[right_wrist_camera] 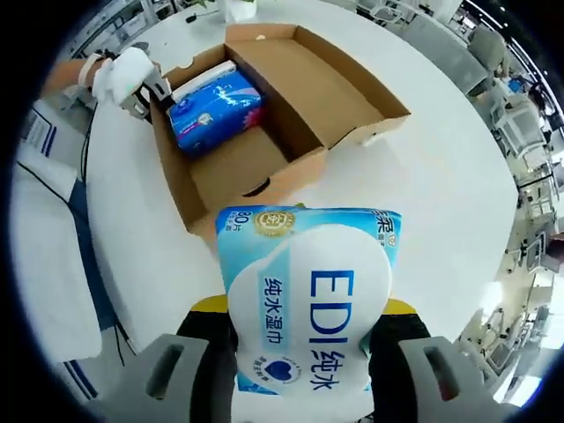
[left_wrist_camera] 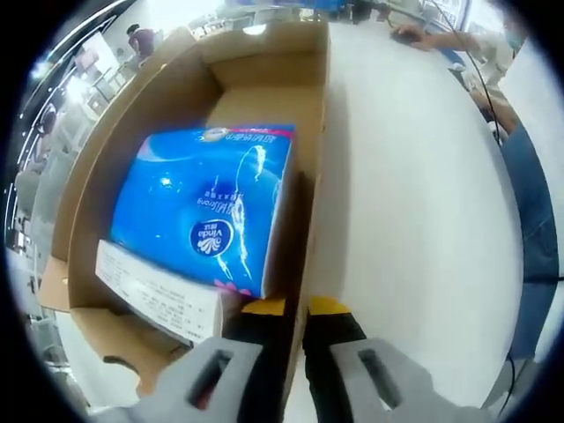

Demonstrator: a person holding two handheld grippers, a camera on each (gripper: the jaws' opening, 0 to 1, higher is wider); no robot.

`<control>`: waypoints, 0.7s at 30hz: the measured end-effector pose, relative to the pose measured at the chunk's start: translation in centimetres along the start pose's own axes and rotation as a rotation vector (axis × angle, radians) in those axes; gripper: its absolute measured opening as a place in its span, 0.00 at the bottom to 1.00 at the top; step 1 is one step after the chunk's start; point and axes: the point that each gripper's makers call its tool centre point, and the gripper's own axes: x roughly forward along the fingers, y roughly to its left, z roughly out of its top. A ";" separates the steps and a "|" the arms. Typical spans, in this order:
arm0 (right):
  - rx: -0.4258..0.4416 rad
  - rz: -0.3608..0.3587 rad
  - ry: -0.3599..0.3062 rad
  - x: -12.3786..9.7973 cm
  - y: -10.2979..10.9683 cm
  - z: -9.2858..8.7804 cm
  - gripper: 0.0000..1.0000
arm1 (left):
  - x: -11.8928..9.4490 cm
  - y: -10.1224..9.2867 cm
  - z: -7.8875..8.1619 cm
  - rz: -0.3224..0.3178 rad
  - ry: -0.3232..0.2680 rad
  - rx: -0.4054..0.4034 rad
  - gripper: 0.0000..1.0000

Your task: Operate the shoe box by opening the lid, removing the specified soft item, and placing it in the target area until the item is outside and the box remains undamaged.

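Bright, even overhead light washes both views. The white bench [right_wrist_camera: 458,167] glares almost featureless ahead of the right gripper [right_wrist_camera: 304,330]. Shadows are soft and short inside the shoe box [left_wrist_camera: 167,97]. Fisheye bending curves straight edges; the gripper bases nearest the lens blur.

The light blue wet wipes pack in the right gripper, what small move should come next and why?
Probably lower the light blue wet wipes pack onto the bare white table and open. The right gripper grips it outside the open brown cardboard shoe box, whose wall the left gripper pinches.
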 end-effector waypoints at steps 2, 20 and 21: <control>-0.010 0.000 0.004 0.0 0.1 -0.2 0.58 | -0.1 -0.1 0.1 0.000 0.000 0.001 0.04; -0.324 0.071 0.043 2.6 -0.4 -1.8 0.57 | -0.6 -0.6 0.5 -0.006 0.006 -0.007 0.04; -0.327 0.079 0.040 2.7 -0.4 -1.7 0.57 | -0.6 -0.6 0.5 -0.007 0.006 -0.009 0.04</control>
